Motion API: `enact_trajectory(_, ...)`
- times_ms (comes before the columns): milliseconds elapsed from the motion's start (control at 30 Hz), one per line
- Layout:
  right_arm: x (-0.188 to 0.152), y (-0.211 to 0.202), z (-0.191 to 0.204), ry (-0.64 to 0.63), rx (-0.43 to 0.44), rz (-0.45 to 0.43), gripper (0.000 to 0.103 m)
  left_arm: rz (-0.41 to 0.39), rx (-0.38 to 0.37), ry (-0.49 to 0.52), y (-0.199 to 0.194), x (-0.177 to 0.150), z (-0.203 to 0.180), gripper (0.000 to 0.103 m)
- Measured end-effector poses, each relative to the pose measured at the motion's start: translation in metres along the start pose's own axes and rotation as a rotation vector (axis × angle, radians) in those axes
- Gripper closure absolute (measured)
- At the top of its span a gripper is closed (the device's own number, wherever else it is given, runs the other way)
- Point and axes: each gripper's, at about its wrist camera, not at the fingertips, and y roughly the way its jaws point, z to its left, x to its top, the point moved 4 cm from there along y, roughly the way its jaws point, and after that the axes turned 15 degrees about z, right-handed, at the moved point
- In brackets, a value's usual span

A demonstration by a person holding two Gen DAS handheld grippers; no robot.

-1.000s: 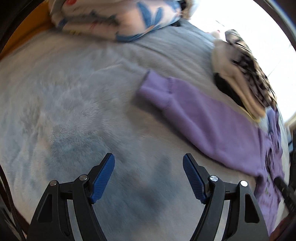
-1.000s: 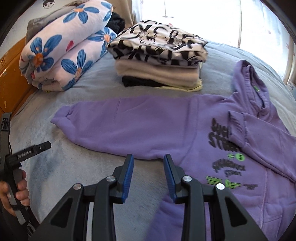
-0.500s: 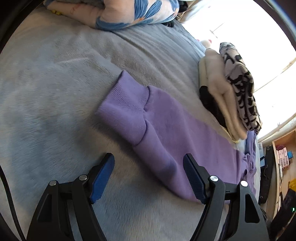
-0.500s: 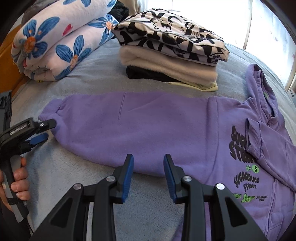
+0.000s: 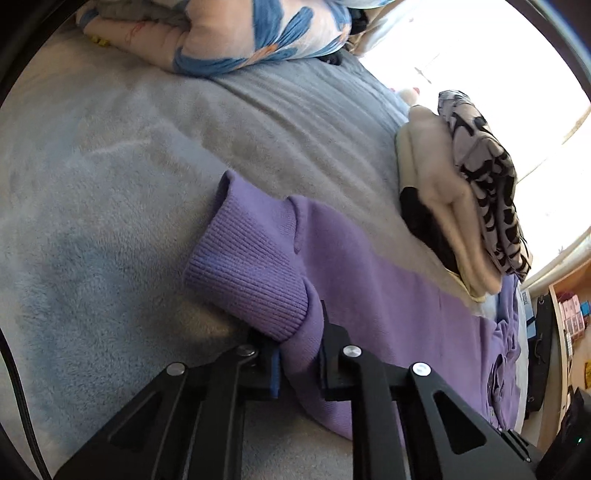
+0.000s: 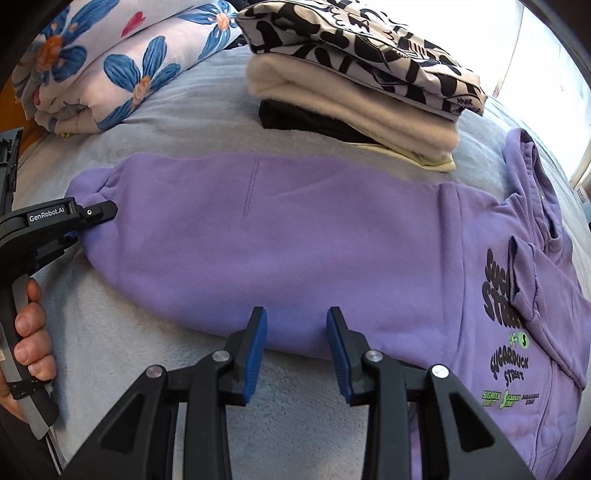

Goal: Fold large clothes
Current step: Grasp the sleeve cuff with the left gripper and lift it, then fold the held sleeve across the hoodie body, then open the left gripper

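A: Hoodie point(image 5: 373, 295), purple fleece, lies flat on a grey plush bedspread point(image 5: 110, 206). From the left wrist camera, its ribbed cuff point(image 5: 251, 269) sits at the near end of the outstretched sleeve, and the left gripper point(image 5: 299, 363) is closing, its jaws pinching the sleeve fabric just behind the cuff.

B: What else shows there?

A: A stack of folded clothes point(image 5: 458, 206) at the right, cream and black under a black-and-white print, and a floral quilt point(image 5: 236, 33) rolled at the far edge. Shelves stand at the far right.

B: And the right wrist view?

A: It shows the whole sleeve running left to right into the body of the hoodie point(image 6: 295, 240), with black and green lettering point(image 6: 506, 332) on the chest at the right and a second cuff folded across it. The right gripper point(image 6: 297, 347) points steeply down, its blue ribbed pads partly open at the sleeve's near edge; whether they touch the cloth I cannot tell. At the left, a hand point(image 6: 31, 347) wraps the handle of the left gripper point(image 6: 92, 218), whose tip is on the cuff end.
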Motion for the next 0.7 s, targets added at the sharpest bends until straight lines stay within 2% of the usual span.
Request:
enact_trajectory(200,-0.005,-0.012,-0.008,0.018,0.024,-0.015,0.070,-0.088,0.045,0.121,-0.036,-0.009,-0.048,0.093)
enact_trajectory(333,-0.012,-0.027,-0.030,0.056,0.046,-0.041,0.070,-0.154,0.034,0.245,-0.068,-0.024,-0.114,0.093)
enact_trajectory(500,-0.034,-0.058,-0.088,0.150,0.080,-0.102,0.070,-0.190,0.011,0.431,-0.093,-0.065,-0.224,0.093)
enact_trajectory(700,-0.075,-0.093,-0.179,0.263,0.064,-0.176,0.069,-0.156,-0.007,0.606,-0.080,-0.127,-0.340,0.092)
